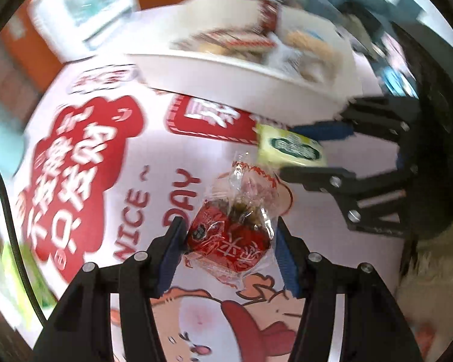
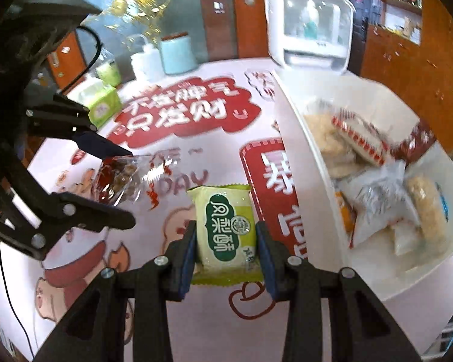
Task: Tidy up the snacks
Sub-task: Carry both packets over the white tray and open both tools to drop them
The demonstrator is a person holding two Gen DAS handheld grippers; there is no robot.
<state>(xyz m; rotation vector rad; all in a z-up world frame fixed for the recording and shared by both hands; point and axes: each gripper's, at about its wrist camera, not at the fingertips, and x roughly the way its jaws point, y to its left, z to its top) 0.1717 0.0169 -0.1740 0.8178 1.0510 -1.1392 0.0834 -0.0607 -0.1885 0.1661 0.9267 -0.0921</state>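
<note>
The white rectangular bin (image 2: 299,138) holds crinkly wrapped rice cakes and pastries. The left gripper (image 1: 229,235) clamps a glossy red-and-clear candy packet (image 1: 226,241). The right gripper (image 2: 226,241) pinches a matte green pastry packet (image 2: 225,226).

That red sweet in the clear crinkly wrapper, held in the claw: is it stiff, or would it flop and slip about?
Probably a bit of both. The red sweet looks like a firm lump, so the left claw likely has something solid to hold. Its clear wrapper tail sticks out loose and crumpled, so it would likely flop. The glossy film may be slippery.

Table (image 2: 196,316) in front of me has a red-and-white cartoon cover. White snack tray (image 2: 305,157), green tissue pack (image 2: 102,102) and teal canister (image 2: 178,54) sit on it.
</note>
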